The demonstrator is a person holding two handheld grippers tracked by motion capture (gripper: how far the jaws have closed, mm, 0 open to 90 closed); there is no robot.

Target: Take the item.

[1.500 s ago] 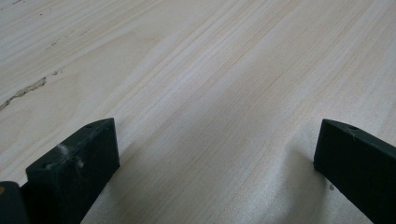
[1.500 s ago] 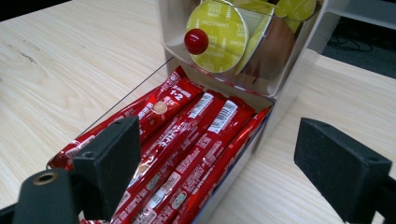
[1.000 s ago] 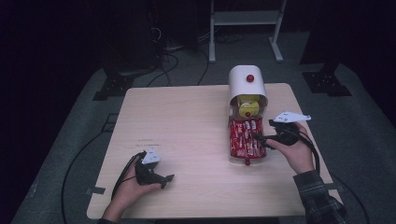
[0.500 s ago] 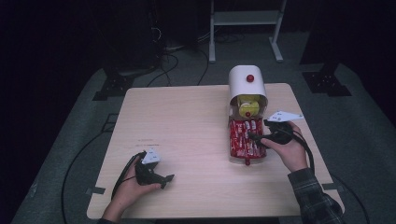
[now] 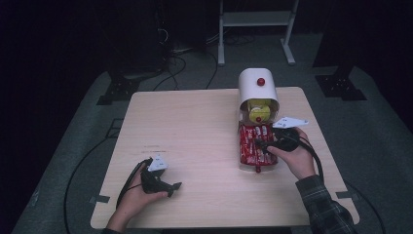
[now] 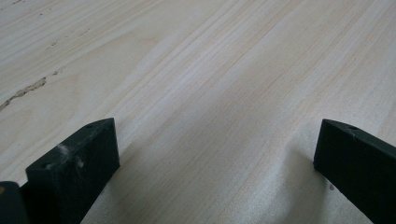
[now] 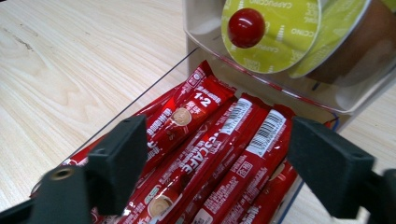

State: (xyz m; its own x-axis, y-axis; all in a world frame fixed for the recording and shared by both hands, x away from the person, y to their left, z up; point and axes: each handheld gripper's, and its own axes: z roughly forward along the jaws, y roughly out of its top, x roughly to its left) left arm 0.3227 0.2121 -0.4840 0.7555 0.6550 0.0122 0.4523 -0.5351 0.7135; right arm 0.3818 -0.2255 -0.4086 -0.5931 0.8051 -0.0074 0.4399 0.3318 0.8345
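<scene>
We record first a clear drawer (image 5: 242,161) pulled out toward the person from the foot of a white holder (image 5: 256,87), on the right half of the table; it is packed with red coffee sachets (image 5: 254,146) laid side by side lengthwise, their barcodes and lettering plain in the right gripper view (image 7: 205,154). Above the drawer, the holder's see-through front compartment (image 7: 355,88) contains yellow-green capsules (image 7: 275,32) stacked on edge, with a red knob (image 7: 246,27) on its front and a second red knob (image 5: 261,81) on the white top. Our right gripper (image 5: 265,144) hangs over the sachets, its jaws spread wide and just lately closing a little, with sachets below and between them but no pad pressing on any. Our left gripper (image 5: 173,186) rests near the table's near left corner, well apart from the drawer, its jaws spread over bare wood (image 6: 210,93). The drawer's near end stops short of the table's front edge; the holder stands close to the far edge and near the right one. The middle and left of the table (image 5: 185,131) lie open. The top is pale wood grain with a faint dark scuff. Around it we list grey floor (image 5: 63,146), trailing cables (image 5: 180,61), black stand feet (image 5: 119,90) and a white frame (image 5: 255,19) against a dark background.
</scene>
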